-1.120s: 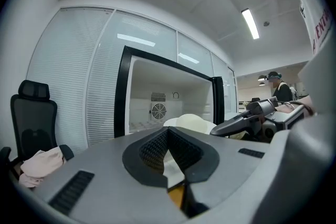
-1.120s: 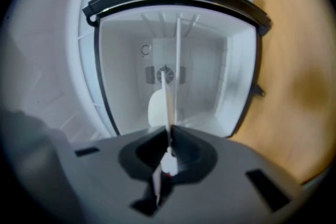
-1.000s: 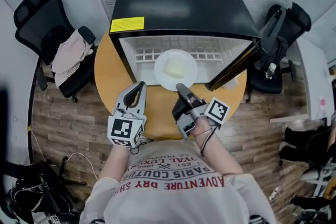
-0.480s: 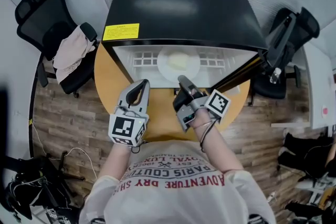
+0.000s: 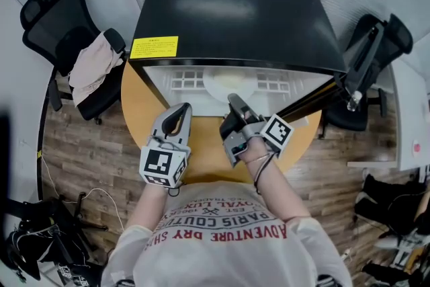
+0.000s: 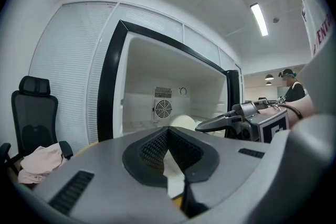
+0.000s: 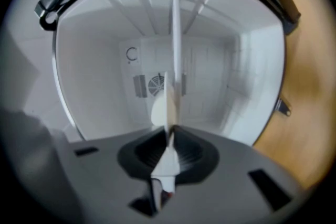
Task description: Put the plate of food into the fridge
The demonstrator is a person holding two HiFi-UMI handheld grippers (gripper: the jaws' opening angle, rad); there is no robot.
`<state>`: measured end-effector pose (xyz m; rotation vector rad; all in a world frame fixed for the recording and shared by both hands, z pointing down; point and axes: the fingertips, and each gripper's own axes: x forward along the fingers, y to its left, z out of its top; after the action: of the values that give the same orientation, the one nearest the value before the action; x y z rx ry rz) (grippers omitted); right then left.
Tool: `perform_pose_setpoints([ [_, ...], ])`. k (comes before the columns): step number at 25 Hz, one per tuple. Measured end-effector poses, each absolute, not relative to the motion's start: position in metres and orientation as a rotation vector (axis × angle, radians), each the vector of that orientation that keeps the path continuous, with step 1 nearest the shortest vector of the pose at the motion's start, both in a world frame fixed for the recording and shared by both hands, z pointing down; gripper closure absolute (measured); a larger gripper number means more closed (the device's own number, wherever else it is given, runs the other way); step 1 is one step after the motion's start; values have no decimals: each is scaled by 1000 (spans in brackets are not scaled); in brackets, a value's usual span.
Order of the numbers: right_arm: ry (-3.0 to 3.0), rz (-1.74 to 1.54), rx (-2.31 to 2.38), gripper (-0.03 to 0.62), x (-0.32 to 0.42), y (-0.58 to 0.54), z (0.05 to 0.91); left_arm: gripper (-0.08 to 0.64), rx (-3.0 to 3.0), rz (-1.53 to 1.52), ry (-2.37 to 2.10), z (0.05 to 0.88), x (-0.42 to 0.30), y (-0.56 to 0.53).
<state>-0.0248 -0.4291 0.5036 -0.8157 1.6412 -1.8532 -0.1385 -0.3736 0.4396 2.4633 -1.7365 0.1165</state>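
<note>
The white round plate of pale food (image 5: pixel 230 81) was seen on the white wire shelf (image 5: pixel 185 80) inside the open black box-shaped fridge (image 5: pixel 228 10), at twelve o'clock from the right gripper (image 5: pixel 232 100). Its rim was caught between that gripper's jaws, which were opening. The left gripper (image 5: pixel 181 107), at nine o'clock, was closed on nothing.
</note>
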Motion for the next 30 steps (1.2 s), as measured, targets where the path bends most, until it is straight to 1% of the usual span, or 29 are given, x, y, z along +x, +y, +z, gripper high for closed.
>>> perform_pose_setpoints([
  [3, 1664, -1836, -822, 528, -26, -434, 505, 534, 2457, 113, -1730, 443, -138, -376],
  [4, 1674, -1833, -828, 517, -27, -435, 506, 534, 2456, 114, -1726, 445, -138, -376],
  [7, 1700, -1827, -849, 439, -30, -438, 512, 534, 2456, 121, -1713, 448, -136, -378],
  [9, 1702, -1825, -843, 417, -32, -440, 514, 534, 2458, 125, -1709, 449, -136, -380],
  [22, 1780, -1774, -871, 410, -34, -451, 513, 534, 2455, 139, -1706, 452, -137, -383],
  [30, 1829, -1720, -810, 409, -30, -430, 502, 534, 2464, 125, -1699, 450, -130, -383],
])
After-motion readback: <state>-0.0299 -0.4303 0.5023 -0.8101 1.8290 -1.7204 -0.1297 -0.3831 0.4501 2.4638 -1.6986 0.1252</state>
